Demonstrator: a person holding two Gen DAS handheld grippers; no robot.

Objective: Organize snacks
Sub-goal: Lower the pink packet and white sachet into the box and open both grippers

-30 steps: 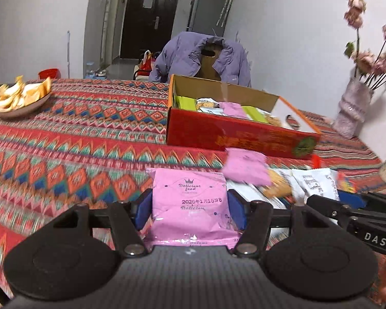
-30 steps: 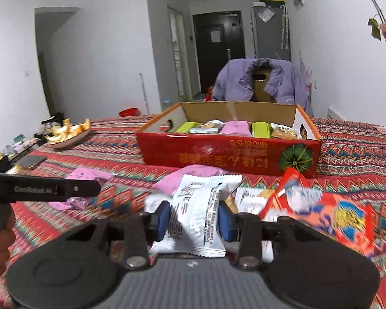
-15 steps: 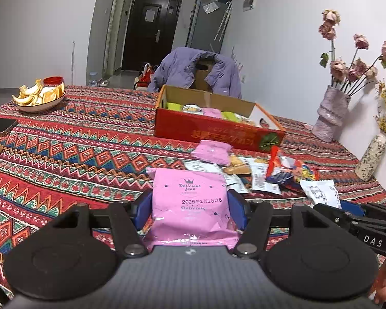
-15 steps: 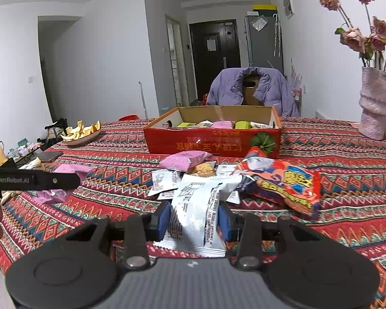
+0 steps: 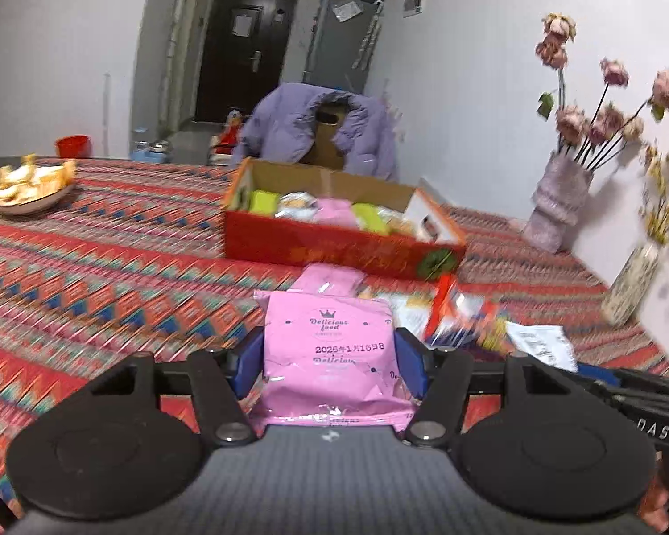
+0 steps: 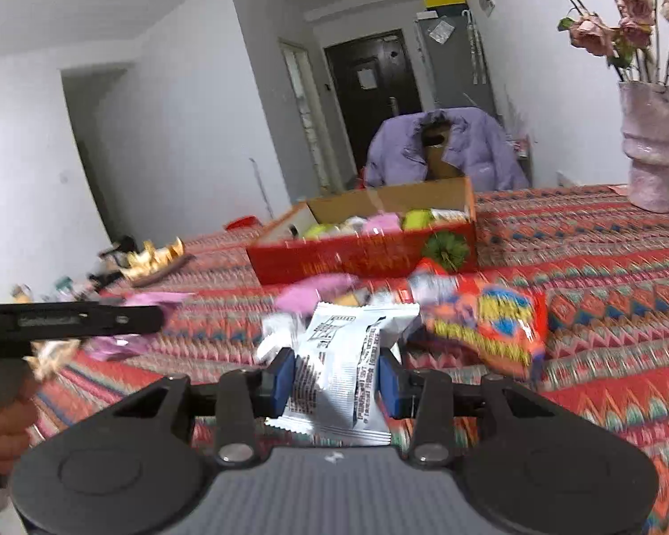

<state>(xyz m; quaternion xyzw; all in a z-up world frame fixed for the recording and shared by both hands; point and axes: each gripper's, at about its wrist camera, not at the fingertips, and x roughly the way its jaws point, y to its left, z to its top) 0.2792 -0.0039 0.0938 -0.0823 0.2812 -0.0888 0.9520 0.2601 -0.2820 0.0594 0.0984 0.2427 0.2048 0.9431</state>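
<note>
Both tongs level — left tongs (image 5: 330, 368) pinch pink packet (image 5: 328, 347), right tongs (image 6: 336, 376) white packet (image 6: 343, 370).

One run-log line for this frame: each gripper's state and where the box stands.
left gripper: shut on pink foil snack packet | right gripper: shut on white printed snack packet | red cardboard box: open, beyond loose snacks

Your left gripper (image 5: 330, 368) has blue pads (image 5: 408, 368) on black links, two silver screws, round black discs either side and a grey ribbed body. Your right gripper (image 6: 336, 376) is built alike. Its black bar (image 5: 646, 405) reads "DAS" in white. Bare skin shows on your left hand (image 6: 4, 428).
</note>
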